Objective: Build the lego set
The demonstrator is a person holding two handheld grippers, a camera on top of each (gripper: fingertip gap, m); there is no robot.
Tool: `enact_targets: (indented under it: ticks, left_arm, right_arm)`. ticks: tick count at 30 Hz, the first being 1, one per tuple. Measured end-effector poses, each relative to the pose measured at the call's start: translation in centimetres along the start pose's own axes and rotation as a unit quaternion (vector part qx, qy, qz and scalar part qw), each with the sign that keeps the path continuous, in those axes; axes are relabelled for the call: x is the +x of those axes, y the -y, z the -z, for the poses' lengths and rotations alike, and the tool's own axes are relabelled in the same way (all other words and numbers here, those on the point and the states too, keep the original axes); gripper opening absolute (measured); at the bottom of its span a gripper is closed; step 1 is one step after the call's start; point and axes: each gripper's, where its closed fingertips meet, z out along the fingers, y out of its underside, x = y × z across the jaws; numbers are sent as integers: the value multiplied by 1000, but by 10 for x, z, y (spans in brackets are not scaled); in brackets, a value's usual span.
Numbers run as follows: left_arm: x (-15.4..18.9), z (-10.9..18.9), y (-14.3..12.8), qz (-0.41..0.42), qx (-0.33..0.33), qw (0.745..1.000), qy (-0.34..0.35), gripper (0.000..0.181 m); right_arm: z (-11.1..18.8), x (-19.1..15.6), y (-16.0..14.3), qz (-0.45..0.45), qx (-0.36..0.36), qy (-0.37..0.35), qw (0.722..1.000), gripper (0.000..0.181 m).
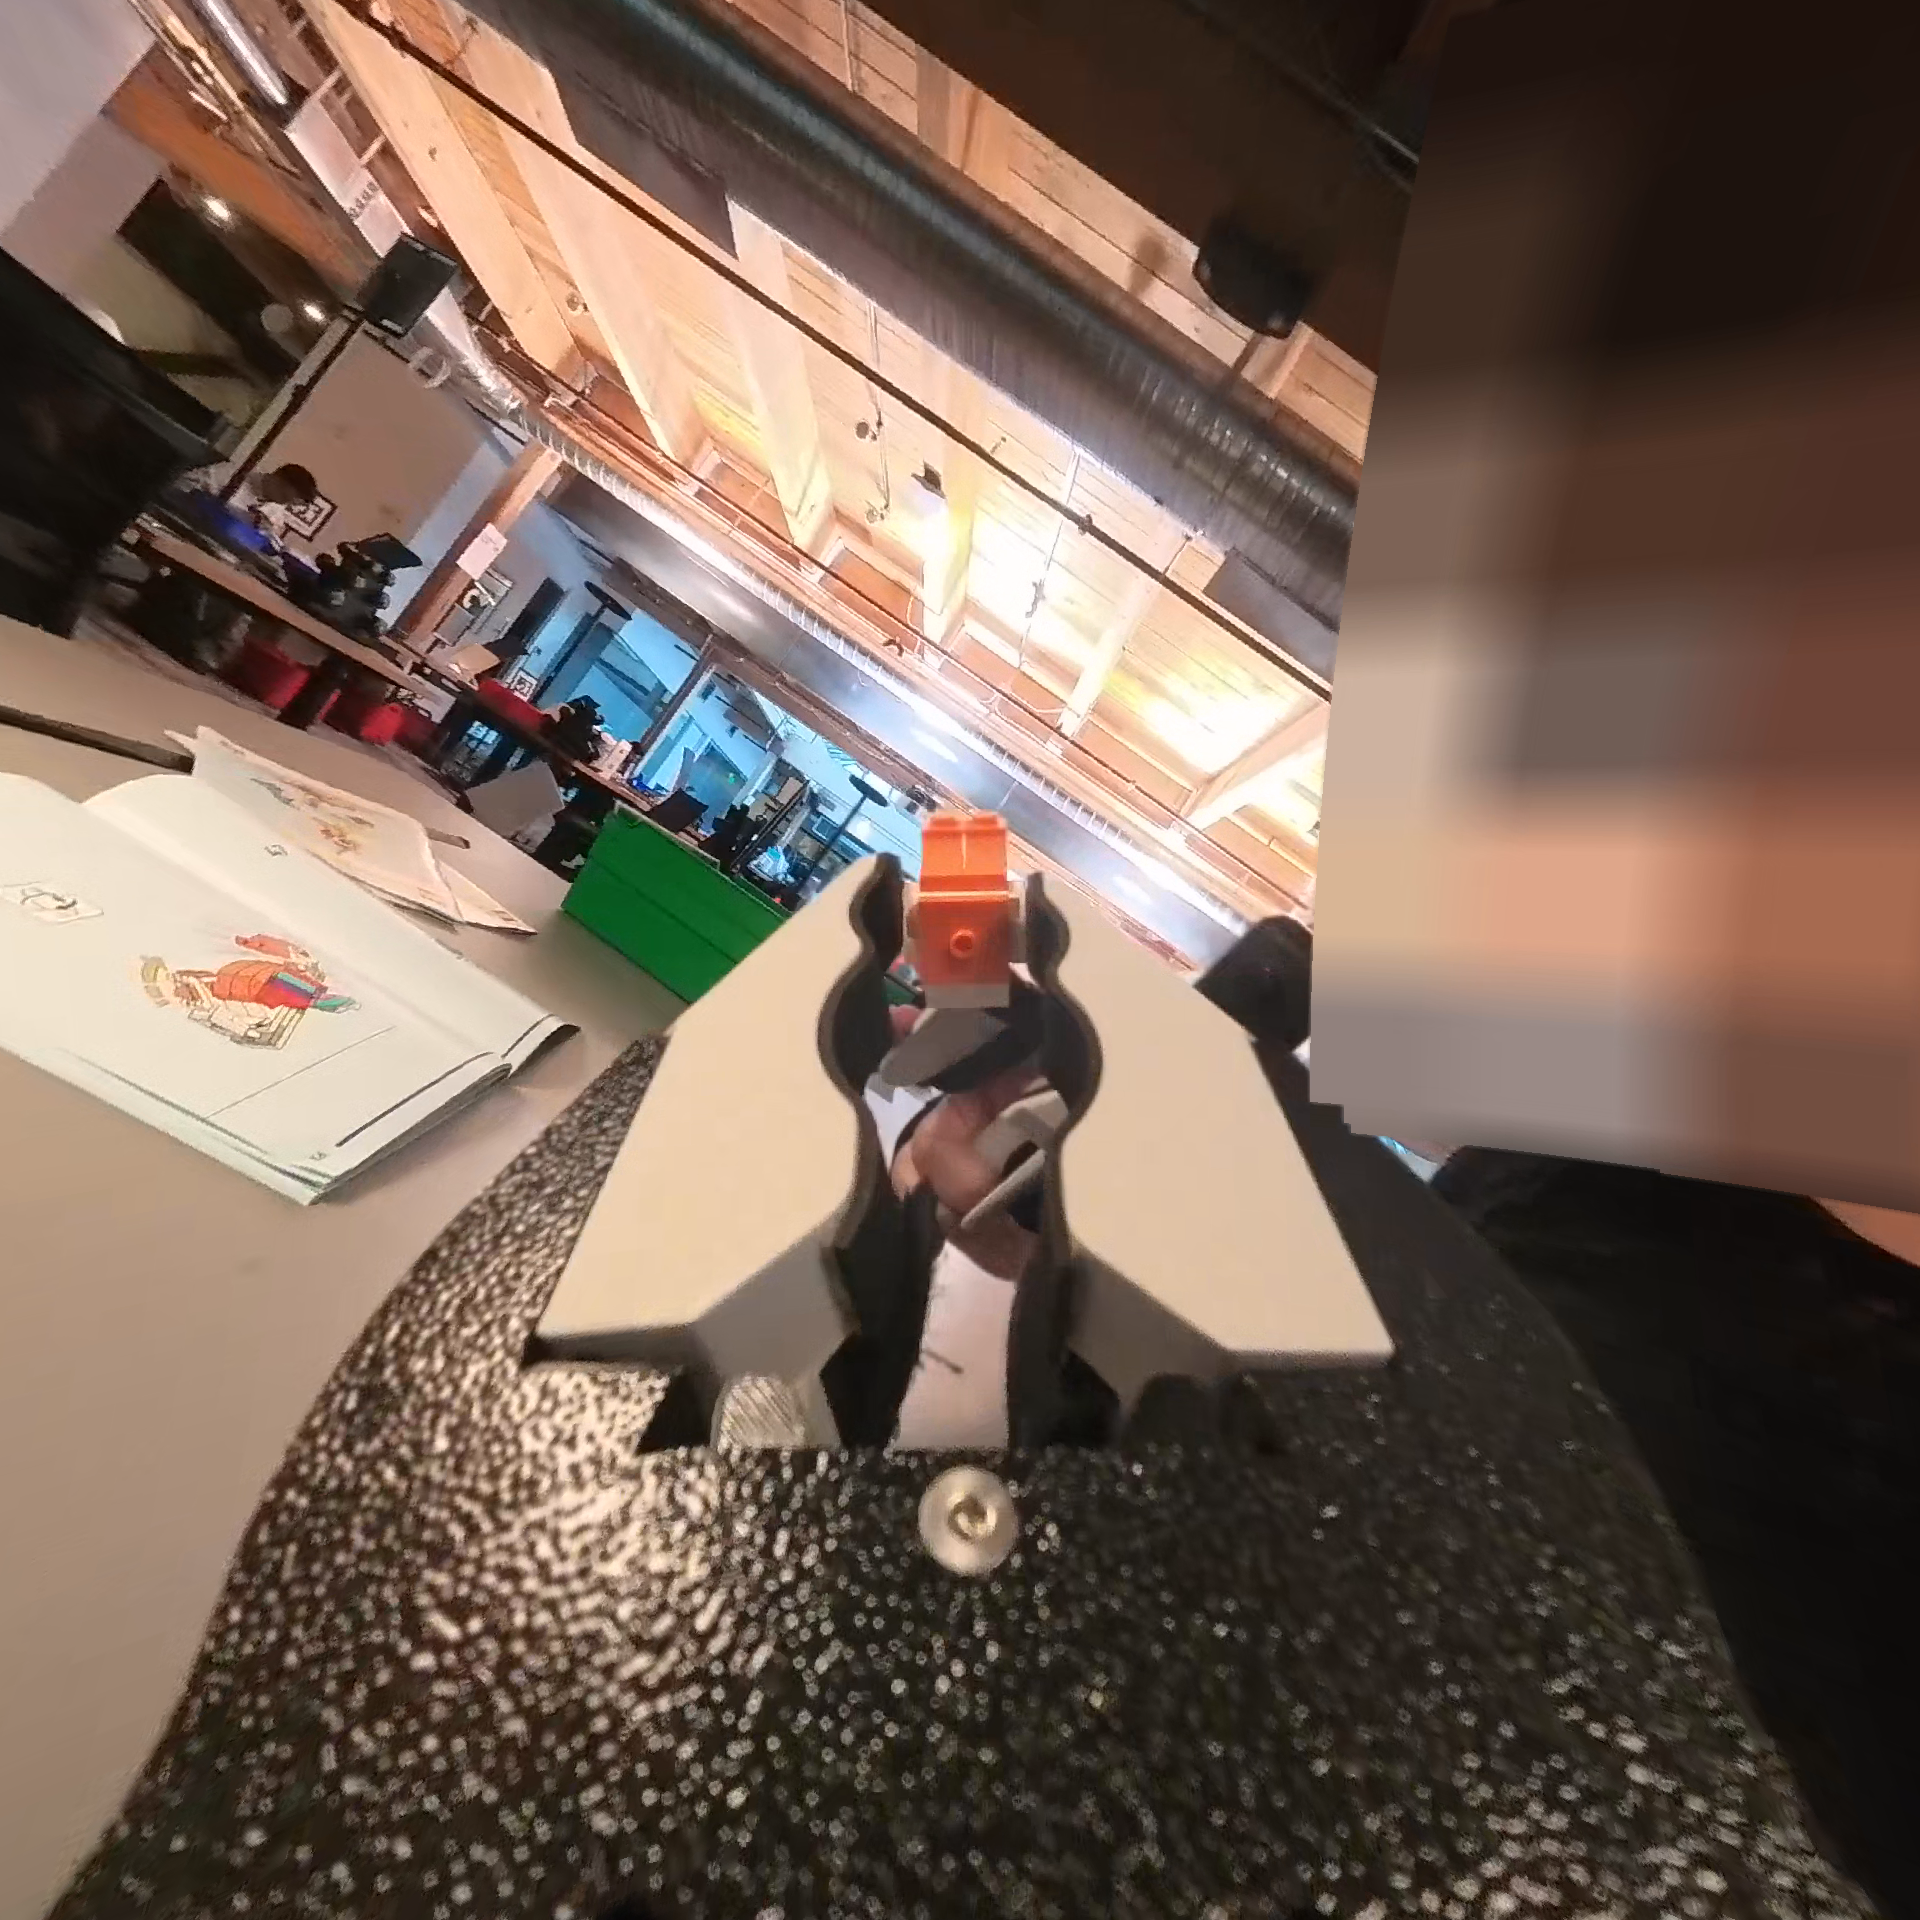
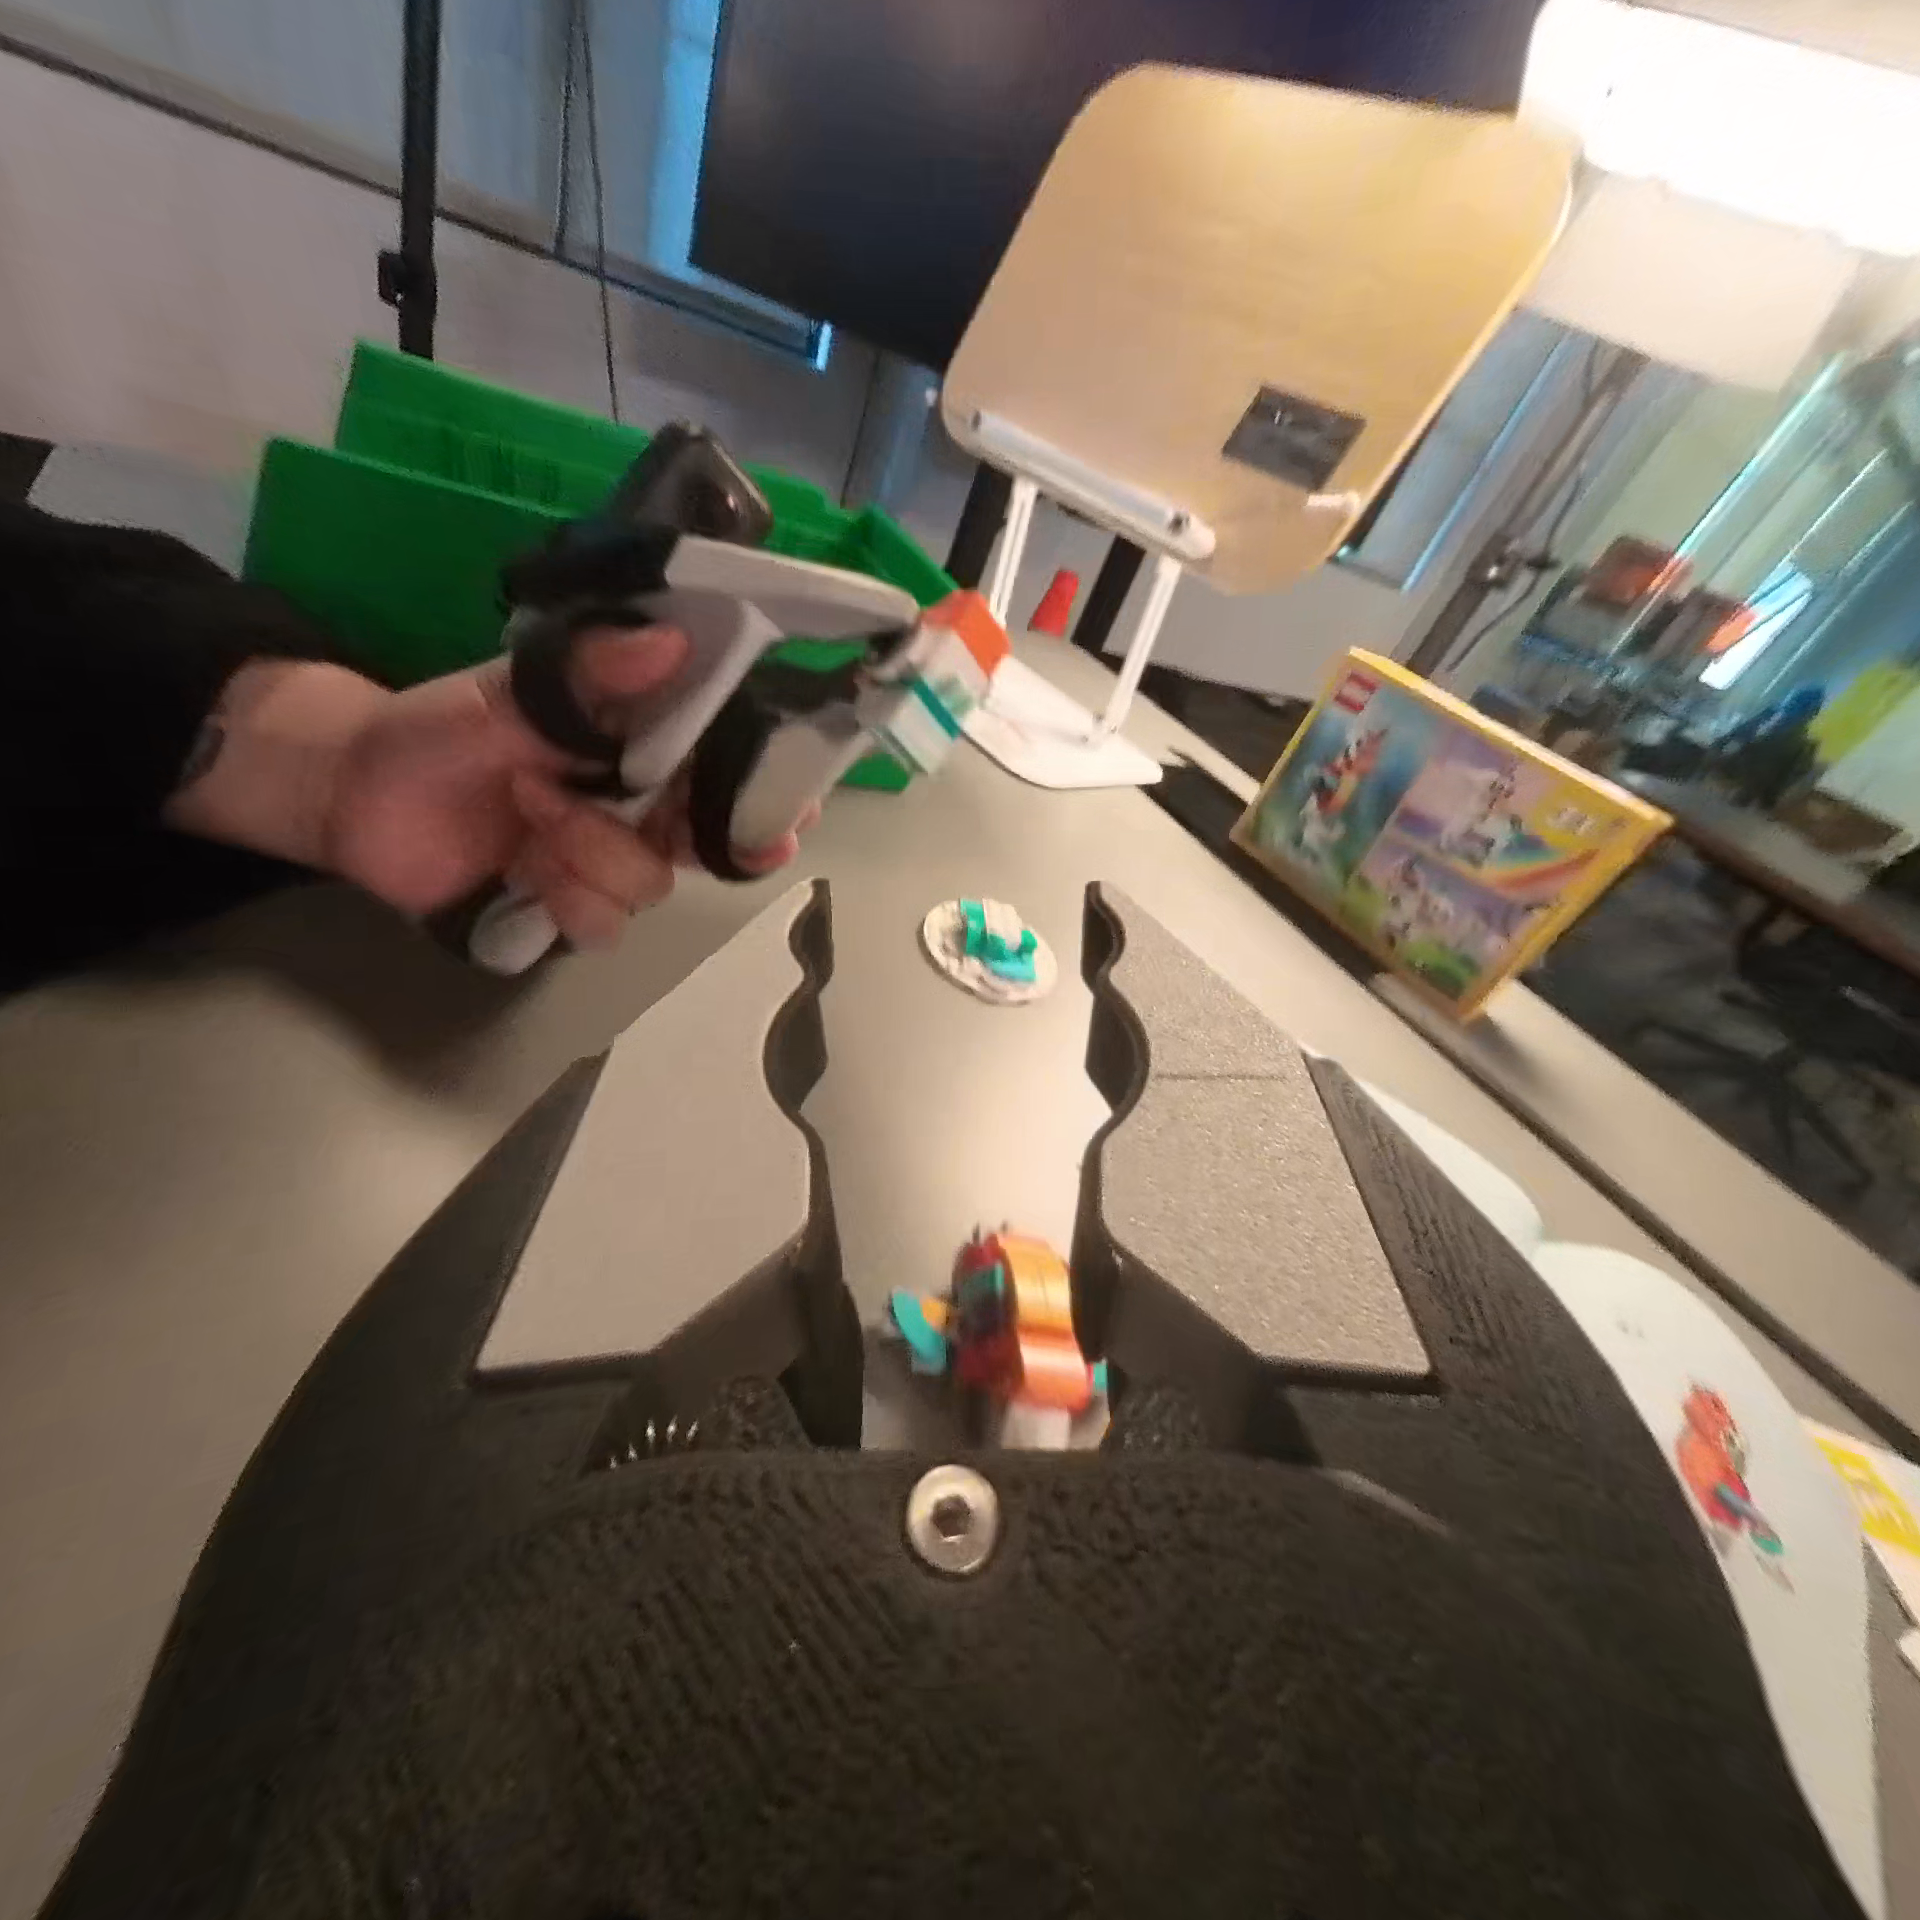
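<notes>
Your left gripper [image 1: 961, 914] pinches the orange-and-white lego chunk [image 1: 961, 920] by its edge (maybe barely); right gripper [image 2: 956, 925] gapes empty, so a bump pops it loose.

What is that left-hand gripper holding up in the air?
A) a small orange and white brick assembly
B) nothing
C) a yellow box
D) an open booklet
A: the left gripper is closed on an orange and white lego assembly, raised above the table.
</notes>
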Motion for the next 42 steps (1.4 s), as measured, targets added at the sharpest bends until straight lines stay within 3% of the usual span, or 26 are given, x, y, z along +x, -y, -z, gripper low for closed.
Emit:
enact_targets:
  ticks: [6, 14, 23, 30, 34, 39, 42]
  left_arm:
    - [-7, -4, -8, 41, 19, 999, 28, 21]
    - [-6, -8, -18, 58, 6, 998, 26, 21]
    - [-10, -9, -28, 101, -32, 994, 21, 22]
    - [-11, -7, -32, 114, -61, 992, 15, 23]
    - [-9, -7, -31, 101, -65, 993, 16, 22]
    - [-9, -8, -33, 115, -60, 991, 13, 22]
    - [-6, -9, -37, 116, -66, 991, 8, 23]
  right_arm:
    - [-20, -13, 4, 65, 6, -49, 997, 34]
    - [-18, -6, 3, 106, 3, -103, 989, 13]
    - [-10, -5, -2, -39, 26, -34, 998, 12]
    - [-8, -6, -5, -80, 30, -7, 996, 11]
    - [-6, -6, -4, -58, 36, -13, 998, 15]
    - [-13, -11, -4, -39, 28, -25, 999, 36]
    - [-14, -4, -6, -25, 19, -57, 998, 27]
